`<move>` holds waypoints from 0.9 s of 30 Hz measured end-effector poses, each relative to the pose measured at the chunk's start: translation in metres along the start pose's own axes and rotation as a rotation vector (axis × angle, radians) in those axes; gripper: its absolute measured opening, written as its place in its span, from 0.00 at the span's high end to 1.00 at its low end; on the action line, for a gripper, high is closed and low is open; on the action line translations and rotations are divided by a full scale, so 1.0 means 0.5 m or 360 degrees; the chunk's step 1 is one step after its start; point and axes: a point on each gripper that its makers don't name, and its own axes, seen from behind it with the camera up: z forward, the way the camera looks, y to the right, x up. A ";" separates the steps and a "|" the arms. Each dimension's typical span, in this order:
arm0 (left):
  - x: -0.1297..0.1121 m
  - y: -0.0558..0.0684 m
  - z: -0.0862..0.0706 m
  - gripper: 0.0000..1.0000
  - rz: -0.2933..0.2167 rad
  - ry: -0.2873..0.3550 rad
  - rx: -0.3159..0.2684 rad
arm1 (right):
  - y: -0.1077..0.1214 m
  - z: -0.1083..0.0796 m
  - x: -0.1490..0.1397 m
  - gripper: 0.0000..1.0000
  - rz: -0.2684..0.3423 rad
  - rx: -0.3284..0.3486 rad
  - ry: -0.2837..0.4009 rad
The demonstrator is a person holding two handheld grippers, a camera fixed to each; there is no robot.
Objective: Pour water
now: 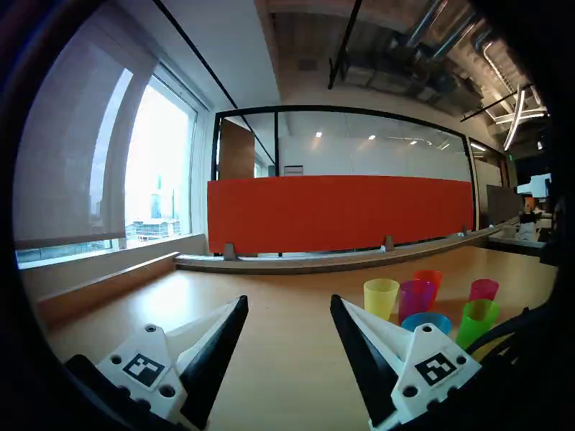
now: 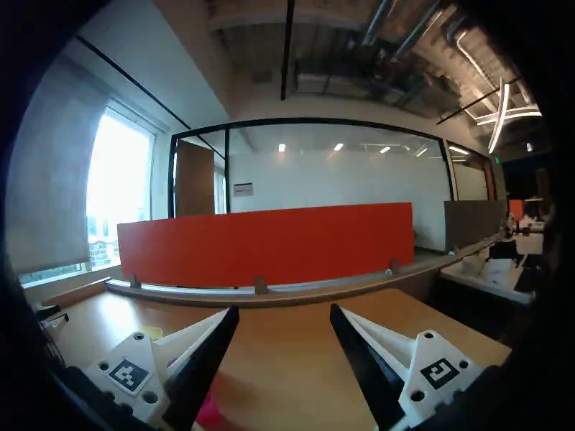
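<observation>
In the left gripper view my left gripper stands open over the wooden table, nothing between its fingers. Several plastic cups stand just right of its right finger: a yellow cup, a purple cup, an orange-red cup, a pink cup, a green cup and a blue cup partly hidden behind the finger. In the right gripper view my right gripper is open above the table. A pink object and a yellow rim peek out beside its left finger.
A long red divider panel stands along the table's far edge, also the red panel in the right gripper view. A bright window is on the left. Desks with clutter lie at the far right.
</observation>
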 end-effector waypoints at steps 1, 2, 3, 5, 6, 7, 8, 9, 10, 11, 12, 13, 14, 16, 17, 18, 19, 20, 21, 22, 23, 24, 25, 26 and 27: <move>-0.002 -0.001 0.001 0.16 0.0000 -0.0001 0.0001 | 0.000 0.001 -0.001 0.02 0.0000 -0.0002 0.0001; -0.003 -0.003 0.001 0.16 0.0000 -0.0001 0.0003 | 0.000 0.001 -0.001 0.02 -0.0001 -0.0005 0.0002; -0.006 -0.005 0.002 0.16 0.0000 -0.0002 0.0004 | 0.000 0.002 -0.001 0.02 -0.0001 -0.0007 0.0002; -0.010 -0.007 0.003 0.16 0.0001 -0.0003 0.0007 | 0.000 0.003 -0.001 0.02 -0.0003 -0.0010 -0.0001; -0.013 -0.009 0.003 0.16 0.0000 -0.0003 0.0009 | 0.000 0.003 0.000 0.02 -0.0004 -0.0012 -0.0002; -0.015 -0.010 0.003 0.16 -0.0002 -0.0004 0.0011 | 0.000 0.002 0.002 0.02 -0.0004 -0.0013 -0.0001; -0.018 -0.012 0.003 0.16 -0.0004 -0.0005 0.0013 | 0.000 0.001 0.004 0.02 -0.0004 -0.0014 0.0000; -0.020 -0.013 0.003 0.16 -0.0007 -0.0007 0.0015 | 0.000 0.001 0.005 0.02 -0.0004 -0.0015 0.0001; -0.021 -0.015 0.003 0.16 -0.0008 -0.0008 0.0017 | 0.000 0.000 0.006 0.02 -0.0004 -0.0015 0.0002; -0.023 -0.016 0.003 0.16 -0.0010 -0.0010 0.0020 | 0.000 -0.001 0.006 0.02 -0.0004 -0.0016 0.0003; -0.024 -0.017 0.002 0.16 -0.0010 -0.0012 0.0022 | -0.001 -0.001 0.007 0.02 -0.0004 -0.0016 0.0003; -0.026 -0.018 0.003 0.16 -0.0009 -0.0013 0.0023 | -0.001 -0.002 0.008 0.02 -0.0004 -0.0016 0.0003; -0.027 -0.018 0.003 0.16 -0.0009 -0.0015 0.0024 | -0.001 -0.002 0.009 0.02 -0.0004 -0.0017 0.0002; -0.028 -0.018 0.004 0.16 -0.0014 -0.0018 0.0024 | -0.002 -0.002 0.009 0.02 -0.0003 -0.0015 0.0004; -0.029 -0.018 0.004 0.16 -0.0018 -0.0020 0.0023 | -0.003 -0.002 0.009 0.02 -0.0003 -0.0014 0.0005; -0.029 -0.018 0.005 0.16 -0.0024 -0.0023 0.0022 | -0.003 -0.002 0.008 0.02 -0.0002 -0.0014 0.0005; -0.031 -0.018 0.005 0.16 -0.0030 -0.0025 0.0023 | -0.003 -0.002 0.008 0.02 -0.0002 -0.0014 0.0004; -0.033 -0.019 0.005 0.16 -0.0036 -0.0027 0.0023 | -0.003 -0.002 0.008 0.02 -0.0001 -0.0014 0.0003; -0.034 -0.020 0.006 0.16 -0.0040 -0.0029 0.0024 | -0.004 -0.002 0.008 0.02 0.0000 -0.0014 0.0002; -0.034 -0.022 0.006 0.16 -0.0040 -0.0030 0.0026 | -0.004 -0.002 0.008 0.02 0.0000 -0.0014 0.0003; -0.035 -0.023 0.006 0.16 -0.0039 -0.0032 0.0028 | -0.004 -0.002 0.008 0.02 0.0000 -0.0014 0.0003; -0.035 -0.024 0.006 0.16 -0.0039 -0.0033 0.0030 | -0.004 -0.002 0.008 0.02 0.0000 -0.0014 0.0004; -0.035 -0.024 0.005 0.16 -0.0039 -0.0033 0.0029 | -0.004 -0.002 0.008 0.02 0.0001 -0.0015 0.0004; -0.035 -0.024 0.005 0.16 -0.0039 -0.0033 0.0029 | -0.003 -0.002 0.008 0.02 0.0002 -0.0016 0.0004; -0.035 -0.024 0.005 0.16 -0.0038 -0.0033 0.0029 | -0.003 -0.002 0.009 0.02 0.0003 -0.0017 0.0004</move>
